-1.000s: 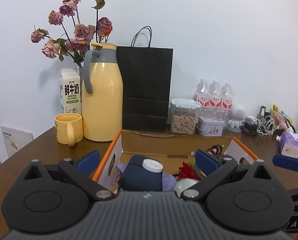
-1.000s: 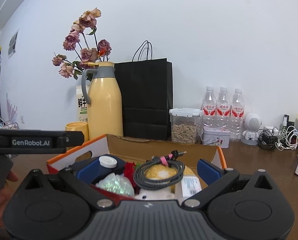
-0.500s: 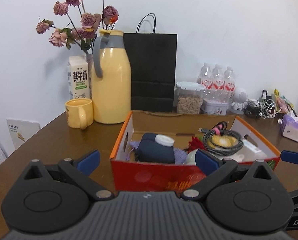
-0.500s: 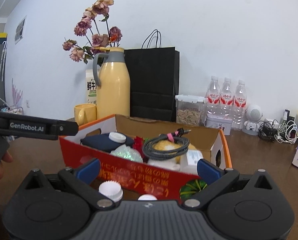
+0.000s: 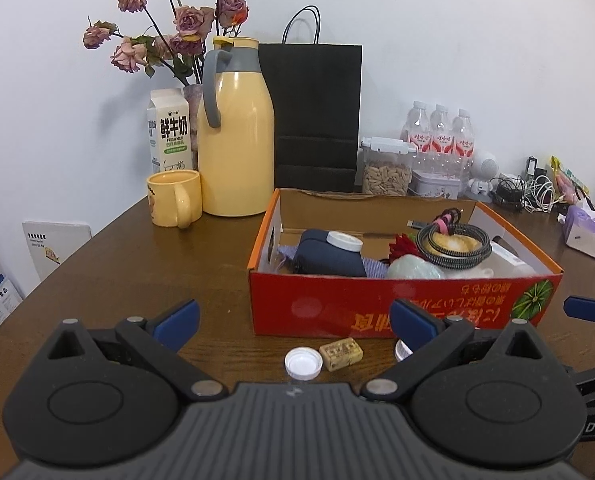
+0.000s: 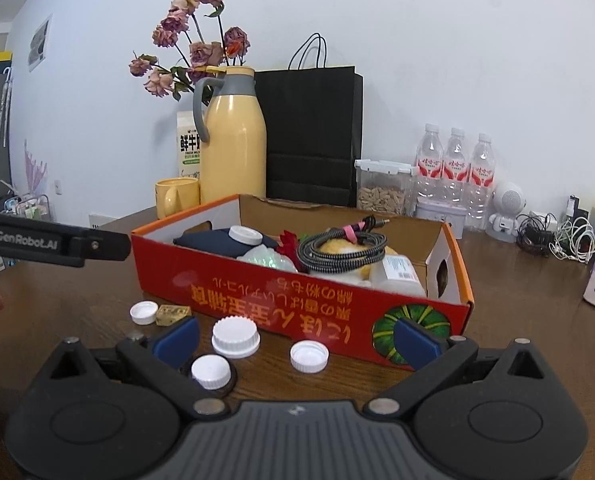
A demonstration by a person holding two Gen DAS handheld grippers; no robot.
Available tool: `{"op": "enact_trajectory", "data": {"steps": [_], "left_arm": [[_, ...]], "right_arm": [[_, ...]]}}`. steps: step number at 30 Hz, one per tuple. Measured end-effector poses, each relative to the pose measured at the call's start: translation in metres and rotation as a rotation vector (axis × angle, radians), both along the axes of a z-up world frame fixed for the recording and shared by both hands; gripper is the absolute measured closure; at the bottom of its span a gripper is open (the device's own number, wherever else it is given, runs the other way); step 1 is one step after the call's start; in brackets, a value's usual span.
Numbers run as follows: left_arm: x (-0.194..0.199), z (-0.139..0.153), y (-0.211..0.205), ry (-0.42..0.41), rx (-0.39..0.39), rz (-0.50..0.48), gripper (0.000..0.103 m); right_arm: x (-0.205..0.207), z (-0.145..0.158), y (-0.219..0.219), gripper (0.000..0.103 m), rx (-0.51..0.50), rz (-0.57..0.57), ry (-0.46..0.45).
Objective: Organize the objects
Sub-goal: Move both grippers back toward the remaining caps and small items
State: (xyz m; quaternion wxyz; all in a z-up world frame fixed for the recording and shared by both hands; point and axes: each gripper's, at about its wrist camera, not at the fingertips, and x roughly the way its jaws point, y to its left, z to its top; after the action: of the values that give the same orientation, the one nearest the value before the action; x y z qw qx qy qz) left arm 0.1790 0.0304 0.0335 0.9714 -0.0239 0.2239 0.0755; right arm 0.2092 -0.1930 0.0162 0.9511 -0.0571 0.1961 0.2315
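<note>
A red-orange cardboard box stands on the brown table, holding a navy pouch with a white cap, a coiled braided cable, a red flower and other items. In front of it lie white bottle caps and a small tan block. My left gripper is open, low over the table before the box. My right gripper is open too, with caps between its blue fingertips.
Behind the box stand a yellow thermos, a yellow mug, a milk carton, dried roses, a black paper bag, a seed jar, three water bottles and tangled cables. A tissue pack lies right.
Both grippers have pulled back and down from over the box. The box front, the caps and the tan block on the table have come into view. Both stay open.
</note>
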Motion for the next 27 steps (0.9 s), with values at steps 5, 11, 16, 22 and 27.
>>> {"op": "enact_trajectory", "data": {"steps": [5,11,16,22,27], "left_arm": [[-0.003,-0.003,0.0,0.018,-0.009,0.0,0.0],[-0.006,-0.008,-0.001,0.038,-0.008,-0.002,0.0],[-0.006,-0.012,-0.001,0.054,-0.008,0.002,0.0],[-0.004,-0.016,-0.002,0.071,-0.011,-0.002,0.0],[-0.003,-0.018,-0.002,0.078,-0.015,-0.005,0.0]], "right_arm": [[-0.001,-0.004,-0.003,0.0,0.002,-0.011,0.01],[-0.002,-0.008,-0.006,0.0,0.008,-0.021,0.017],[-0.002,-0.009,-0.008,0.0,0.01,-0.028,0.019],[0.0,-0.01,-0.008,0.0,0.008,-0.038,0.024],[0.0,-0.011,-0.008,0.0,0.004,-0.041,0.025]]}}
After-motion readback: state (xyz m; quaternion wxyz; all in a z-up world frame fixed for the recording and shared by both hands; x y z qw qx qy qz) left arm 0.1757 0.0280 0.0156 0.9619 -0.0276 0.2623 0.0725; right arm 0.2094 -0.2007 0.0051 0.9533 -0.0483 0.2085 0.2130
